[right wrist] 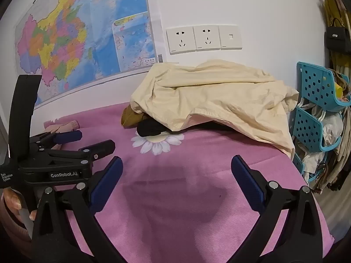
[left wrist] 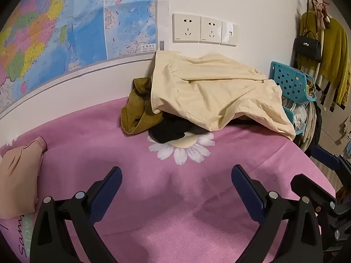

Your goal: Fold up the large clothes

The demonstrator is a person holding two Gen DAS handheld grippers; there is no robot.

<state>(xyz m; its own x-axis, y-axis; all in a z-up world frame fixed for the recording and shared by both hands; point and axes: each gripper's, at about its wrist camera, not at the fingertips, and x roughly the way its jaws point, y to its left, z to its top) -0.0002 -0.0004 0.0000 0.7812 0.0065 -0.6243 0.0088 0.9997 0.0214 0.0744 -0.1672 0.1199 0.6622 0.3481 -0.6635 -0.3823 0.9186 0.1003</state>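
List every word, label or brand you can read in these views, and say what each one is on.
"GenRobot.AI": on the body of the left gripper, in the right wrist view.
"Data Acquisition System": small print on the same gripper's handle.
"Sam", cut off, and what looks like "love": on the pink sheet, lower left.
Wall map: title, place names and barcode too small to read.
Wall sockets: maker's marks too small to read.

Home bedroom: pink bedsheet [left wrist: 219, 197], wall map [left wrist: 65, 32], hung clothes [left wrist: 333, 61].

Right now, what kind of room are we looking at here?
Probably a bedroom: a pink bedsheet with a pile of clothes, a wall map, and clothes hanging by a handbag.
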